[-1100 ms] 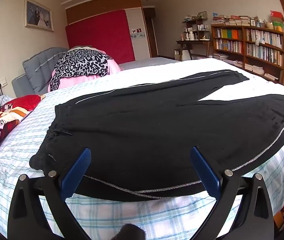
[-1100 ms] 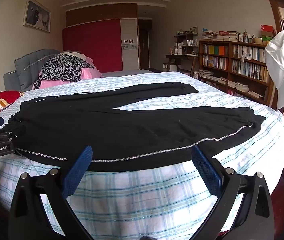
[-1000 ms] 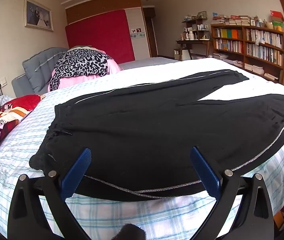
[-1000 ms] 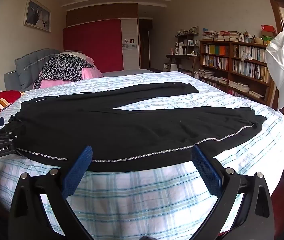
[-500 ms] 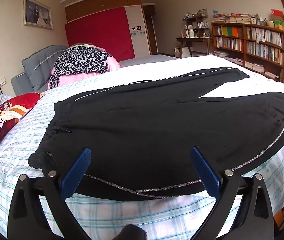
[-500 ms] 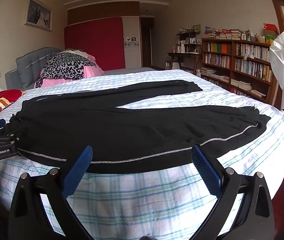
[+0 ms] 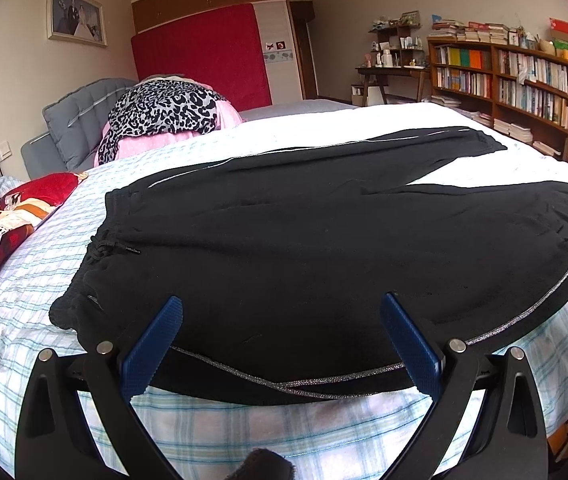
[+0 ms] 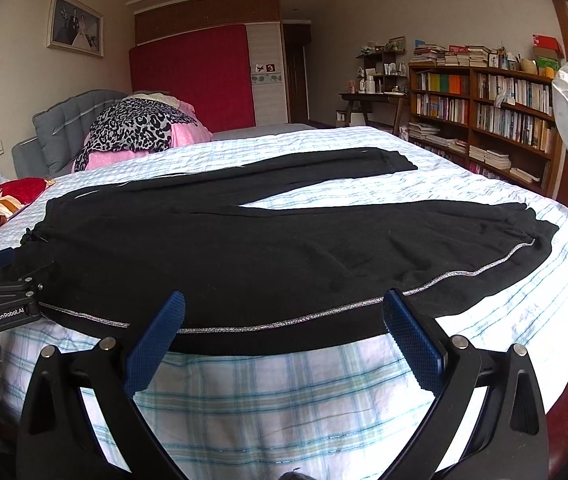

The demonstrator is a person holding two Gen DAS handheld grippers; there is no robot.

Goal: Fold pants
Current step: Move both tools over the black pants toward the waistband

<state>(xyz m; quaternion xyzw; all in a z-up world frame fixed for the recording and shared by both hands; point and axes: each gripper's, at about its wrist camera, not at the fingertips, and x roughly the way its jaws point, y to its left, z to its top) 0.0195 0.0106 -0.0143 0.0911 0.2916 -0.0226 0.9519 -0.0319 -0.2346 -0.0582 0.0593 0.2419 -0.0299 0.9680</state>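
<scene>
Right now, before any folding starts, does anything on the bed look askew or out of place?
Nothing is damaged or spilled. The black pants lie flat on the checked bedsheet with legs spread in a V, and their near silver-striped edge droops over the bed's side. Both sets of tongs, left and right, are open and empty.

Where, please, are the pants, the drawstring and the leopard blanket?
pants (image 8: 284, 248): right wrist view, middle of the near leg.
drawstring (image 7: 118, 249): left wrist view, knot at the waistband.
leopard blanket (image 7: 164, 114): left wrist view, middle of the spotted cloth.

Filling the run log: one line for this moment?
pants: flat on bed, unfolded | left gripper: open | right gripper: open
</scene>
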